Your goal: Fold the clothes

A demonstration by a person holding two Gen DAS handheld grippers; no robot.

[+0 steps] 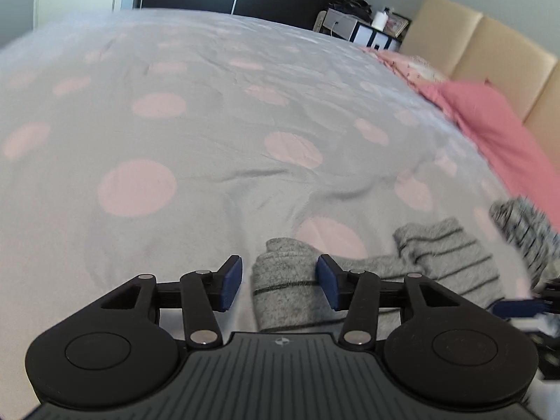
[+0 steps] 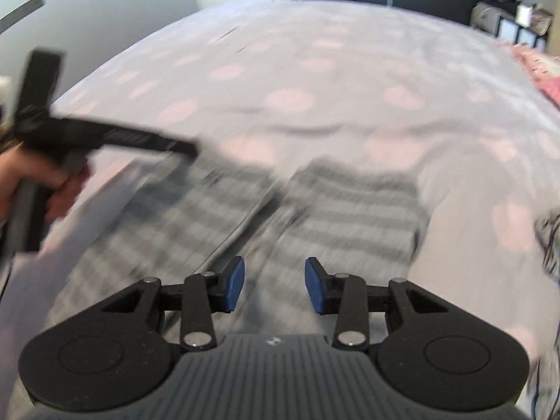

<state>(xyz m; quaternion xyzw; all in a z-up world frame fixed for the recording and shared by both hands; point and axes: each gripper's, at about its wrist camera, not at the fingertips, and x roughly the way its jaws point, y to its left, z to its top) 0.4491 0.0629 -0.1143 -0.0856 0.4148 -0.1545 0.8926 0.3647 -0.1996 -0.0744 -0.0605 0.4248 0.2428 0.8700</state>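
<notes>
Left gripper [image 1: 279,281] wide, straddling grey striped garment [image 1: 287,290] on spotted bedspread [image 1: 210,122]; right gripper [image 2: 274,285] wide above it; pink pillow [image 1: 497,129] at two o'clock.

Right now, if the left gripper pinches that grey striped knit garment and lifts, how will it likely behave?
The grey striped garment already lies bunched and creased on the dotted bedspread, so it probably flops and drapes. The fuzzy knit should grip the left gripper pads rather than slip. It looks light; unheld parts would likely trail.
</notes>
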